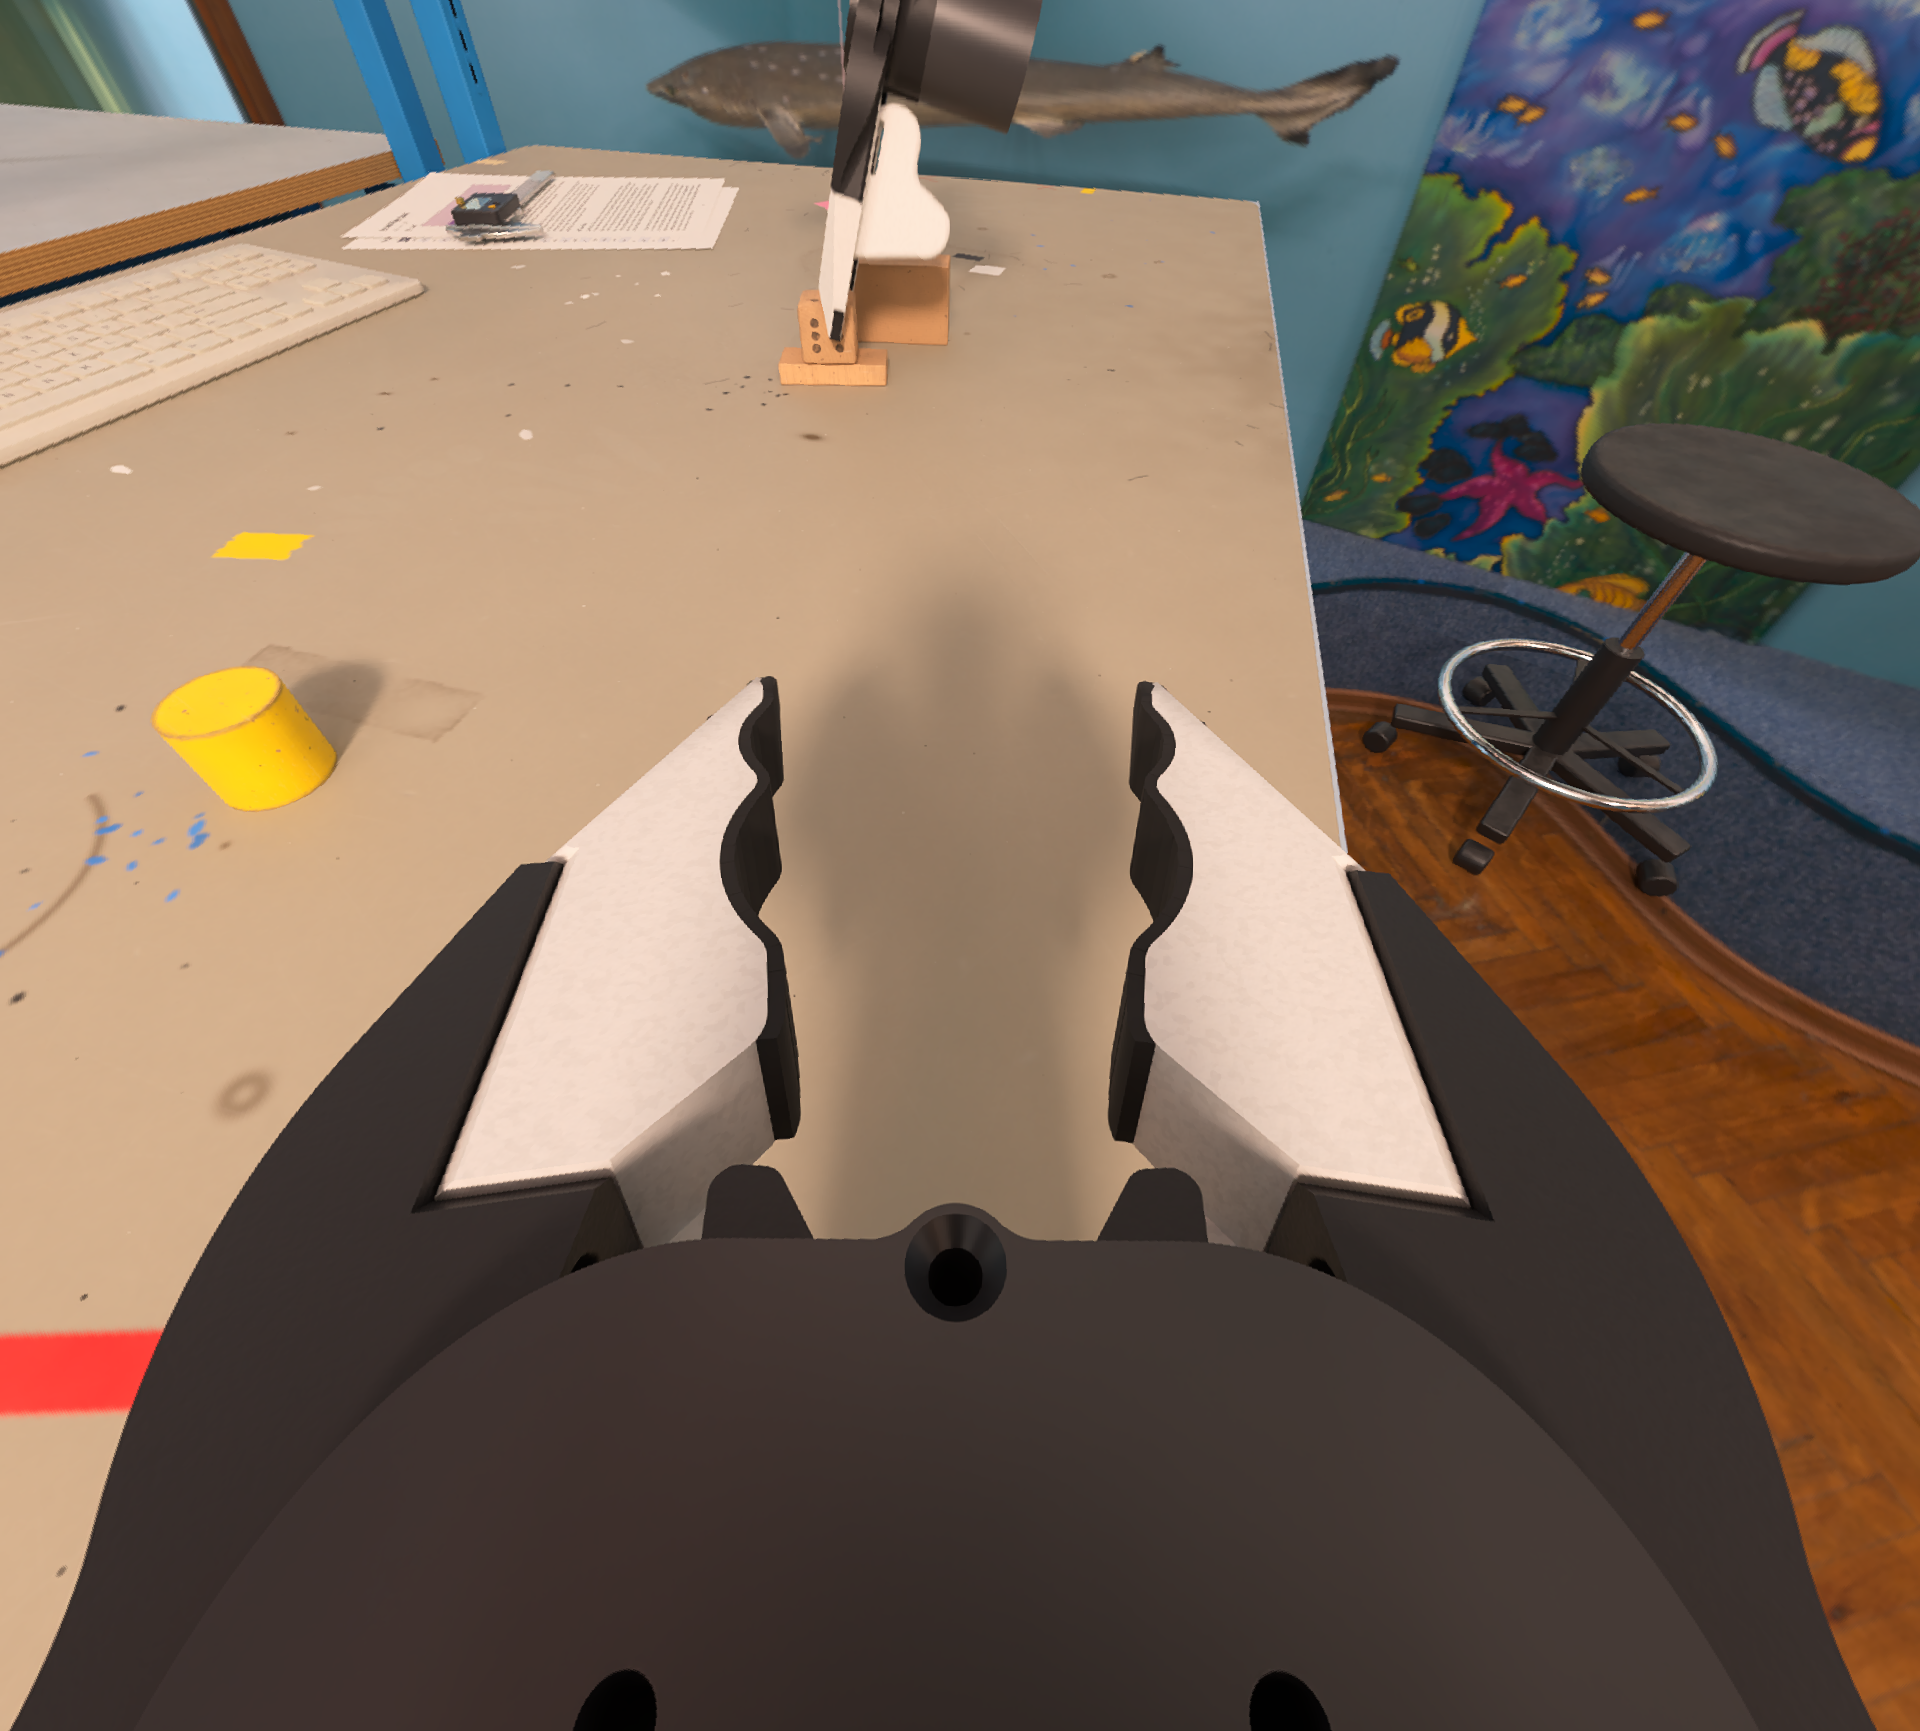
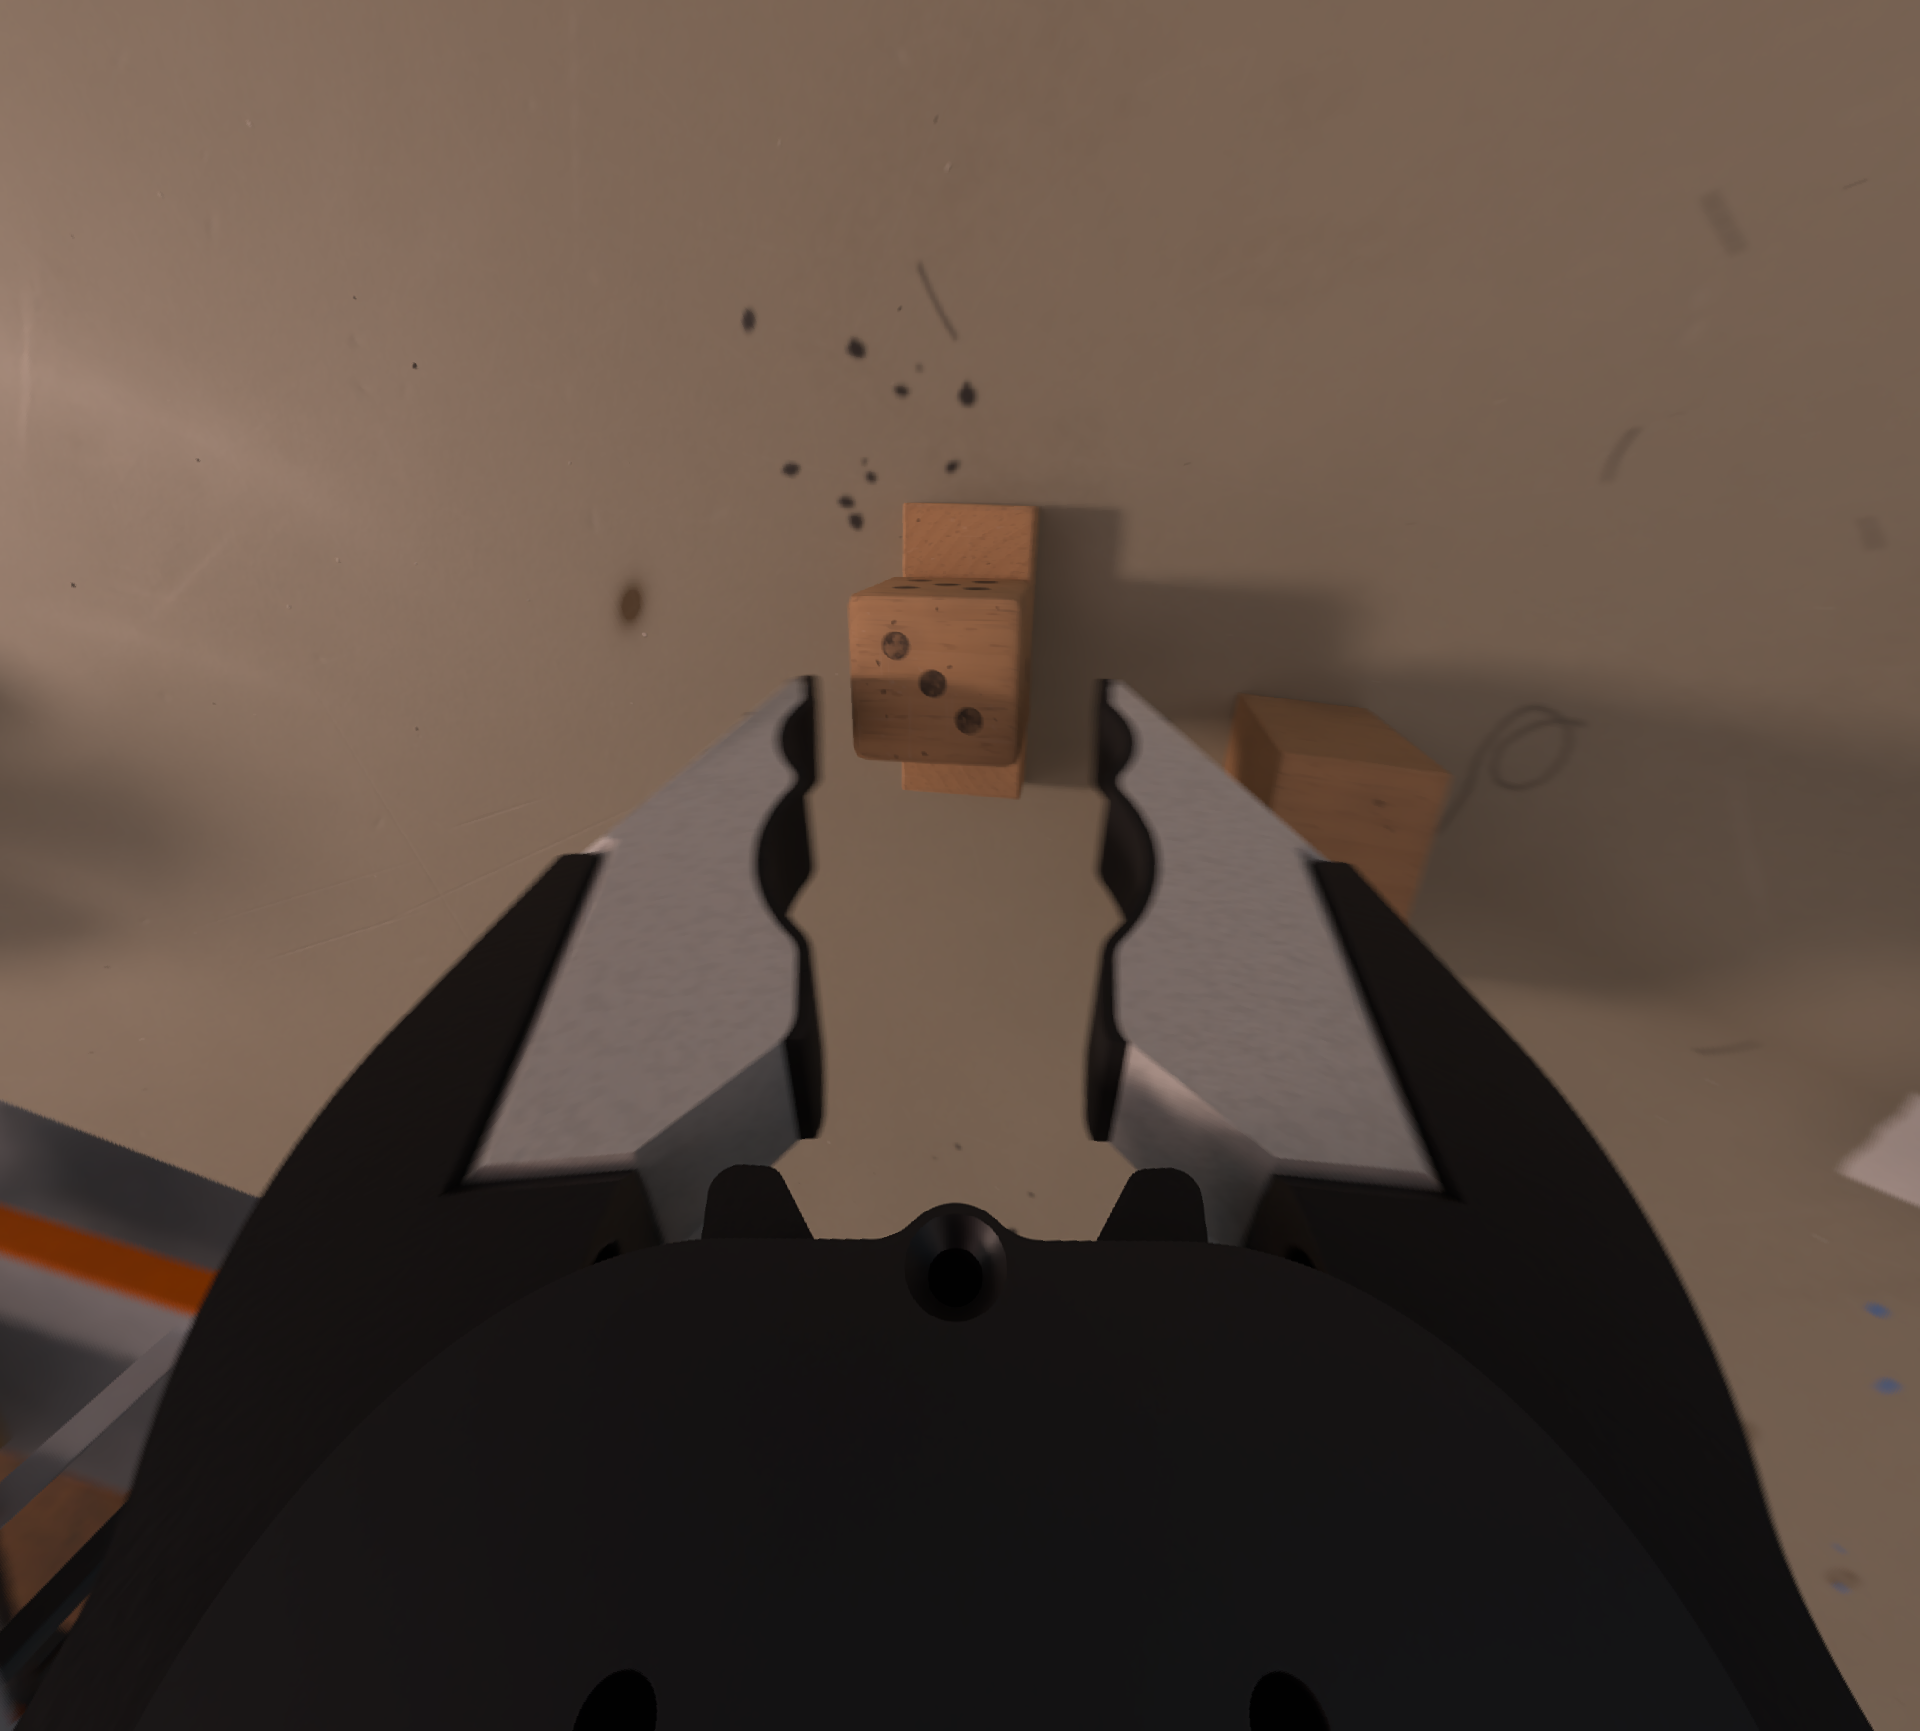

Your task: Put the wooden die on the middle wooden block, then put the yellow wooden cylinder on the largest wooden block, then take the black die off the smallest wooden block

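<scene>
The wooden die [image 2: 933,692] sits on a thin flat wooden block [image 2: 968,538]; both also show far off in the left wrist view, die [image 1: 816,327] on block [image 1: 833,370]. My right gripper [image 2: 956,686] is open and points down over the die, its tips on either side and just above it; it shows in the left wrist view [image 1: 840,310]. A larger wooden block [image 2: 1340,788] stands beside it [image 1: 906,299]. The yellow cylinder [image 1: 246,738] lies on the table left of my left gripper [image 1: 956,694], which is open and empty. No black die is in view.
A keyboard [image 1: 156,341] lies at the left, and papers with a small device [image 1: 551,211] at the back. The table's right edge [image 1: 1299,486] drops to the floor, where a stool [image 1: 1745,507] stands. Yellow tape [image 1: 260,546] and red tape [image 1: 73,1369] mark the table.
</scene>
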